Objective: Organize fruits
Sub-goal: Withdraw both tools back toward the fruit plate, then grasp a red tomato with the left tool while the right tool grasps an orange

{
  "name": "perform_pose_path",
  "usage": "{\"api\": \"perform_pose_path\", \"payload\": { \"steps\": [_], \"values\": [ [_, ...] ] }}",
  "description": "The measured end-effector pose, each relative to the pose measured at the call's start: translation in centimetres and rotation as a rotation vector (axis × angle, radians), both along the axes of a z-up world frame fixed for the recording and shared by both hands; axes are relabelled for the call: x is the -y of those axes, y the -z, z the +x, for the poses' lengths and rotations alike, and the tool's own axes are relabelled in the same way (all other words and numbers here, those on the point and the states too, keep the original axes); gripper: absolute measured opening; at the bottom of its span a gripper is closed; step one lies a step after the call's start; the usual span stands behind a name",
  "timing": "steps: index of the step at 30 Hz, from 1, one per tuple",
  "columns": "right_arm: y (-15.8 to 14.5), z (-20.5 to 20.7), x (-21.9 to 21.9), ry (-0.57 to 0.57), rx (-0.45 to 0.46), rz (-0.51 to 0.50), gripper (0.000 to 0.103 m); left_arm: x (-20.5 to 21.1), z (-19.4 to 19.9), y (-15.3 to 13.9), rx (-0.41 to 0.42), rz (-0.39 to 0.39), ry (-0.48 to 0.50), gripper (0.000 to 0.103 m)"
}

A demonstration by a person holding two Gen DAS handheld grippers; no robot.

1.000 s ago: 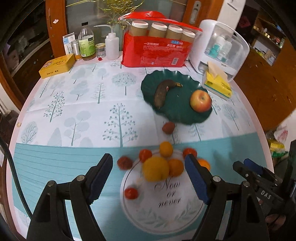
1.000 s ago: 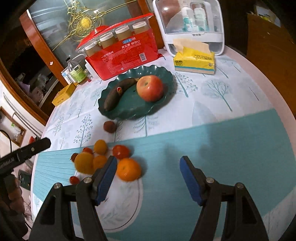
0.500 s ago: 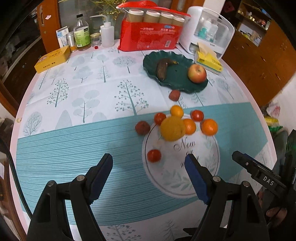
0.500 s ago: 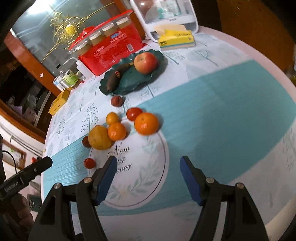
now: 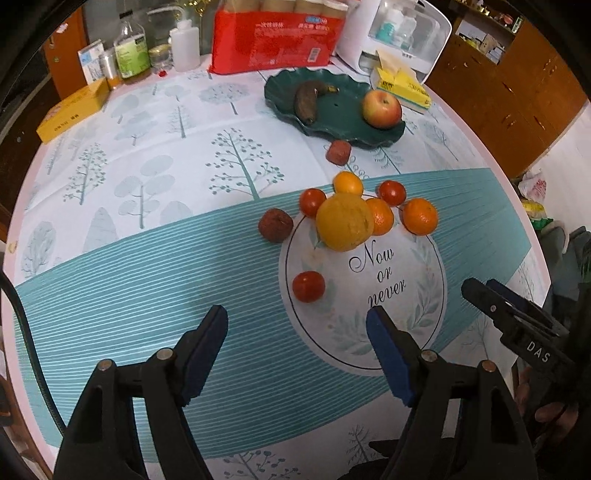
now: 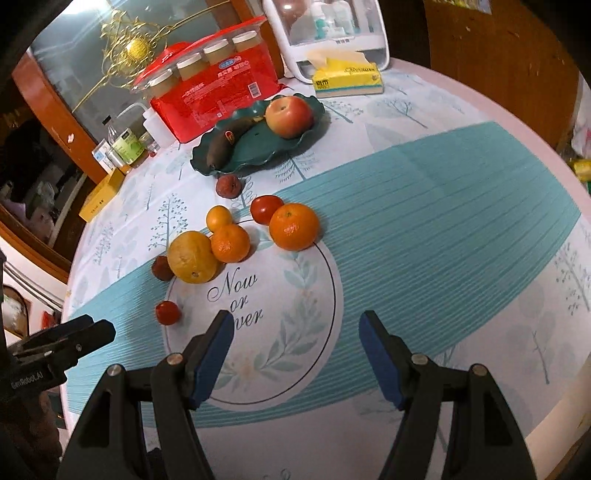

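Note:
A dark green plate at the back holds an apple and a blackened banana. Loose fruit lies mid-table: a large yellow orange, tangerines, small tomatoes and dark wrinkled fruits. My left gripper is open and empty, above the cloth near the front tomato. My right gripper is open and empty over the printed circle.
A red pack of jars, bottles, a yellow box, a tissue pack and a white appliance stand along the back. The round table's edge curves close at the right and front.
Both grippers have pulled back and up from the fruit cluster, so more of the table shows. Both stay open. No fruit has moved.

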State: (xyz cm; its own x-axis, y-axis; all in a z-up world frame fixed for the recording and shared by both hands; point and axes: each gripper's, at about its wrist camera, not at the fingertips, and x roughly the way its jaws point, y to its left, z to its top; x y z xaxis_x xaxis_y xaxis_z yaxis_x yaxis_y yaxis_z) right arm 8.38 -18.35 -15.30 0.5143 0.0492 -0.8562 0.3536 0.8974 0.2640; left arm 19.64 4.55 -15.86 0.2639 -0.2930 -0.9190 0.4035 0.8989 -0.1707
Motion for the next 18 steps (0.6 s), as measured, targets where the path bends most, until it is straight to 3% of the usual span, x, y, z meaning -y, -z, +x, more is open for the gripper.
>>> {"api": "perform_pose_path", "payload": {
  "steps": [13, 18],
  "values": [
    [1.4, 4.2, -0.8, -0.130, 0.080, -0.202, 0.071, 2.3, 2.7, 4.6, -0.077, 0.016, 0.026, 0.056],
    [2.6, 5.9, -0.6, -0.167, 0.095, -0.262, 0.070, 2.8, 3.7, 6.1, -0.083, 0.012, 0.014, 0.045]
  ]
}}
